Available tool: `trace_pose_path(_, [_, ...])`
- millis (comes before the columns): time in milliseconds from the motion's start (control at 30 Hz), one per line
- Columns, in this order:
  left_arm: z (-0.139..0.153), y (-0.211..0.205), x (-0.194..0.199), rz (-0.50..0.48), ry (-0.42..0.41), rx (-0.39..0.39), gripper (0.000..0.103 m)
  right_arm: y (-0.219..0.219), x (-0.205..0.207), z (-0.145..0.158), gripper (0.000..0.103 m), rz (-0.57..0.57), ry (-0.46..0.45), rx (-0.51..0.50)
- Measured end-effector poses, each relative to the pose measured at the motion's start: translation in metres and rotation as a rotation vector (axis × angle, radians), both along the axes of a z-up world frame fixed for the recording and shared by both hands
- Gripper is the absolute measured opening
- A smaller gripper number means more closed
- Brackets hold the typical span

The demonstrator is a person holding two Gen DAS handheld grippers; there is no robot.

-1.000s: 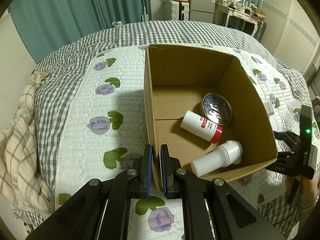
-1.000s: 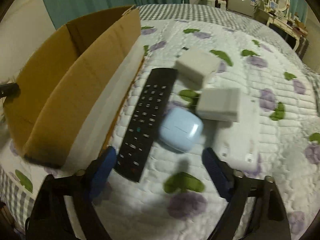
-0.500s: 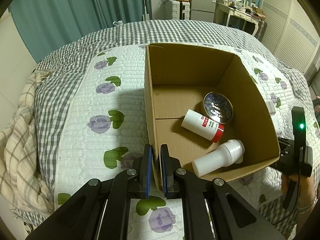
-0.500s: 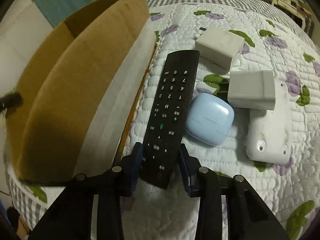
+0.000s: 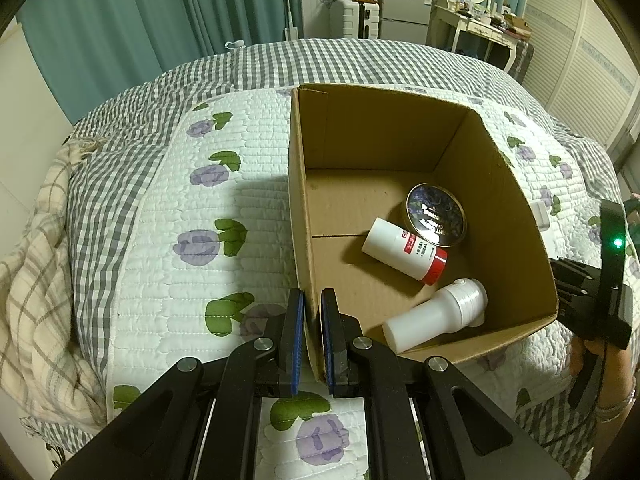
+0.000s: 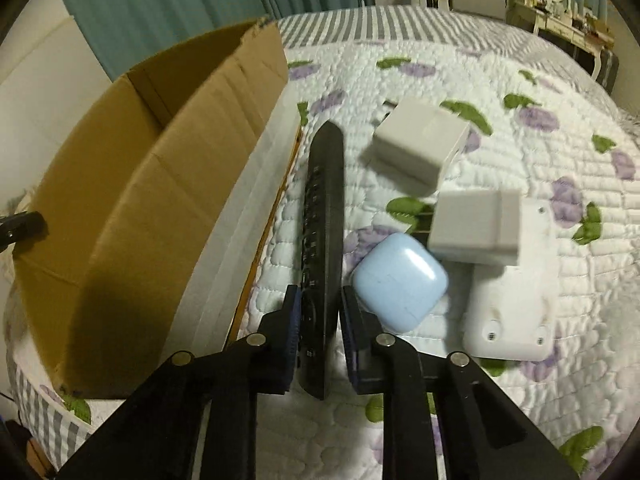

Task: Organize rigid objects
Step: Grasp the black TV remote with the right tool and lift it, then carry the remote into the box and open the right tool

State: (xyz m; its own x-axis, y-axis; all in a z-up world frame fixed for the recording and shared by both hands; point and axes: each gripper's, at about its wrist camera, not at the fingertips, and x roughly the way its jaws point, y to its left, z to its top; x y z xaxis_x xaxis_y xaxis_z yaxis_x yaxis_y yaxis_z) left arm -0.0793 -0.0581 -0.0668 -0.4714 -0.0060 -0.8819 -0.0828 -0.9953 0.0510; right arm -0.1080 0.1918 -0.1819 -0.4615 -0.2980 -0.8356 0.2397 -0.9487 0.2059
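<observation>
Black pads of the right gripper (image 6: 318,344) have just been closing and now pinch the near end of the black remote (image 6: 324,240), tilted on its edge. Its long axis runs straight away from the gripper, along the outer wall of the cardboard box (image 6: 132,208), which lies just to the left. The left gripper (image 5: 313,340) is pressed together on the box wall (image 5: 298,200). I judge a lift and a leftward swing comes next
</observation>
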Motion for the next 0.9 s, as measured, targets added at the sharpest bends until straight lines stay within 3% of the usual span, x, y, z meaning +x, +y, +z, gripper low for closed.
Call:
trace_pose_path(200, [0.000,0.000,-0.001,0.001,-0.002,0.002,0.008,0.024,0.007,0.015,0.018,-0.031,0.061,-0.003])
trace_pose_path(400, [0.001,-0.001,-0.001,0.003,-0.002,0.011,0.008,0.040,0.007,0.051,0.017,-0.077,0.163,-0.024])
trace_pose_path(900, [0.003,-0.003,0.000,-0.005,0.003,0.022,0.008,0.029,-0.002,0.130,0.017,-0.034,0.317,-0.003])
